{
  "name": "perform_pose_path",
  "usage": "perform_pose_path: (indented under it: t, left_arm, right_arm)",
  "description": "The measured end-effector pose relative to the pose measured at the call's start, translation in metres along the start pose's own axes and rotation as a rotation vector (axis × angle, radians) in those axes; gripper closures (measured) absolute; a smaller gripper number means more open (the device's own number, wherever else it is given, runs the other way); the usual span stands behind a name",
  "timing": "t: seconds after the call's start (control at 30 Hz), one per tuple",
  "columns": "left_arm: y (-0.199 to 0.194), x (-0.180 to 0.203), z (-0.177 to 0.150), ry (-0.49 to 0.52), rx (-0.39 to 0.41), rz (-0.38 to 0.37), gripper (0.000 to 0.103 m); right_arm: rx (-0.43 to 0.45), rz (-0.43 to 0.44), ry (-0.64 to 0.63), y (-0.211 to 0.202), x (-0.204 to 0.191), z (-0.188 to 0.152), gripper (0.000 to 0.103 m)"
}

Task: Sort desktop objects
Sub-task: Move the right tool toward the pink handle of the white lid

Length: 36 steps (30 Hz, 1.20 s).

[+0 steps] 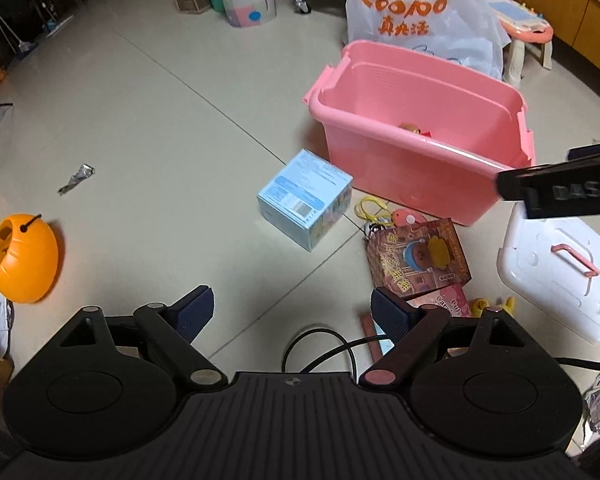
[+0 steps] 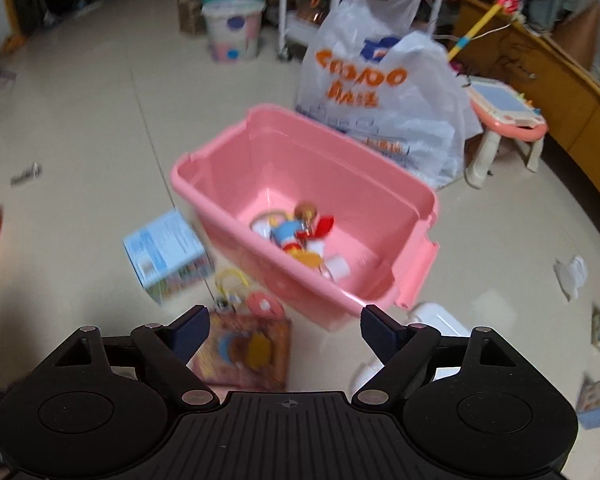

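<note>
Both grippers gaping, empty.
Light-blue cardboard box [image 1: 305, 199] lies ahead of left gripper [image 1: 292, 312]; right gripper [image 2: 280, 330] faces pink plastic bin [image 2: 228, 184].

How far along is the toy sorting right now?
Partly done: a few small toys already lie in the pink bin. Nothing is in hand; the left gripper and right gripper both have open, empty jaws. Left on the floor: blue box, red toy box, yellow cord.
</note>
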<state>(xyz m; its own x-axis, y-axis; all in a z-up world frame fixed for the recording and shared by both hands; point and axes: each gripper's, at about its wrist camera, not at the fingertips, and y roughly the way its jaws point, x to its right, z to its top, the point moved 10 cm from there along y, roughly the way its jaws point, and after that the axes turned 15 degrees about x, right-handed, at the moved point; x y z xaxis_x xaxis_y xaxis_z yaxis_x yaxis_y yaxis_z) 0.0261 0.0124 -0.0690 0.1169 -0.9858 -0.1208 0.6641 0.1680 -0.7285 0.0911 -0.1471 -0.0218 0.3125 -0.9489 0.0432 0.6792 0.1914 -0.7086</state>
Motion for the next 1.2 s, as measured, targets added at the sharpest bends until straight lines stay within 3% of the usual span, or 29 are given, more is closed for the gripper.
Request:
perform_pose_path:
  t: [0.23,0.5,0.8,1.2]
  left_arm:
    - [0.032,0.008,-0.02,0.06,-0.064,0.015,0.015]
    - [0.06,0.01,-0.041,-0.01,-0.17,0.024,0.015]
    - [0.065,0.033,-0.031,0.046,-0.14,0.024,0.015]
    - [0.079,0.054,-0.035,-0.003,-0.174,-0.012,0.015]
  right_arm:
    - [-0.054,0.017,-0.043,-0.004,0.031,-0.02,0.022]
    - [-0.118,-0.001,-0.085,0.002,0.067,-0.045,0.022]
    - [-0.199,0.055,-0.296,0.018,0.099,-0.071,0.022]
    - [-0.353,0.123,-0.516,0.05,0.143,-0.123,0.025]
